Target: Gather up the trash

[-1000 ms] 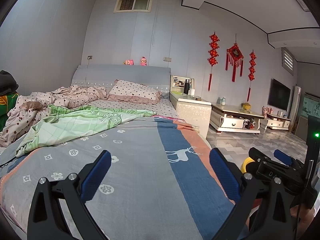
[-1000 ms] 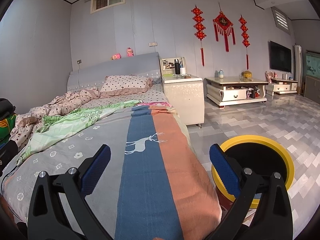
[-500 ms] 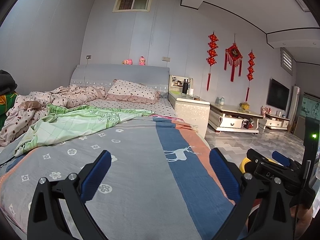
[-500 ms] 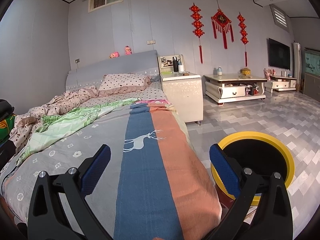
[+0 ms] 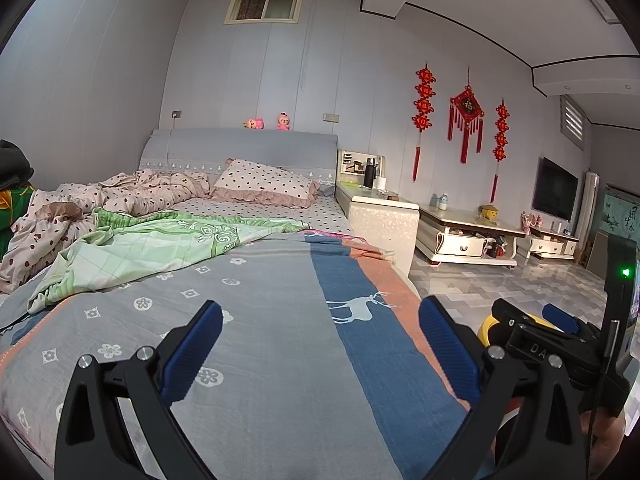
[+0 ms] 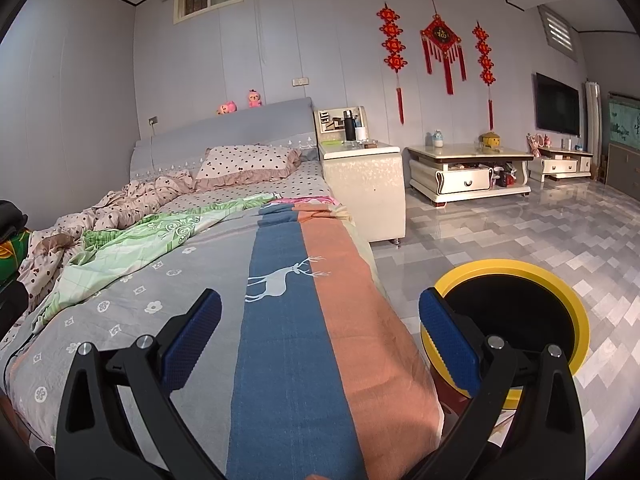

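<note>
Both grippers, left (image 5: 320, 344) and right (image 6: 320, 340), hover fingers spread and empty over the bed (image 6: 280, 320), yellow-rimmed bin (image 6: 520, 272) waiting near right for trash.

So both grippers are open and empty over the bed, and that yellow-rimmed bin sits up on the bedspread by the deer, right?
Not quite. The yellow-rimmed bin stands on the tiled floor beside the bed, not on the bedspread; the right wrist view shows it. The rest holds: the left gripper and right gripper are open and empty over the bed.
</note>
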A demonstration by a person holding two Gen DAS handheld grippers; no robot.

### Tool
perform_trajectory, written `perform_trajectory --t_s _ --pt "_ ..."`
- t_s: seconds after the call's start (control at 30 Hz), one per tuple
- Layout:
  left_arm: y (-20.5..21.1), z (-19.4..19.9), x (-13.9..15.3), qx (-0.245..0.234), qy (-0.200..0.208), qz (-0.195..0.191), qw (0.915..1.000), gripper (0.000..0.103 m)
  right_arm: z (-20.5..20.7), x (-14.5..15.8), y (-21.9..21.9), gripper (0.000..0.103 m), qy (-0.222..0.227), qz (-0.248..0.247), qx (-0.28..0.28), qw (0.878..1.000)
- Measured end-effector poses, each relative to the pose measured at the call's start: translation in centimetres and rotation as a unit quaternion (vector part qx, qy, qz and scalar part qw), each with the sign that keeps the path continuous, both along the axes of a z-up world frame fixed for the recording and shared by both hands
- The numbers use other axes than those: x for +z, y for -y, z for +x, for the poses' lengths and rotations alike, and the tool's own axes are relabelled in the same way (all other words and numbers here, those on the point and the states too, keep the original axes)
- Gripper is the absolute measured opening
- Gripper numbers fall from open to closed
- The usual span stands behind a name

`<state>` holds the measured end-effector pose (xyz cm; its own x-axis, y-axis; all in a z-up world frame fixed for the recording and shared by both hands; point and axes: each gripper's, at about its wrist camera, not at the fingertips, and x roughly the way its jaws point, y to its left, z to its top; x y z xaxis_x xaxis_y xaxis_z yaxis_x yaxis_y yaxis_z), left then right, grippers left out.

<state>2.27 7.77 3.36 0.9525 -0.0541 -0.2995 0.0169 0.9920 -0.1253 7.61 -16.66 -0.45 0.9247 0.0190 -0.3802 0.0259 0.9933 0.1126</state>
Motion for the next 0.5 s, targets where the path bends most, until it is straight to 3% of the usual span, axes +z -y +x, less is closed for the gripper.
perform_trajectory --t_s 0.5 --pt "0.11 0.11 -0.06 -0.004 -0.001 -0.001 1.0000 0.095 0.00 -0.41 0.39 0.095 -0.005 0.002 0.000 1.000"
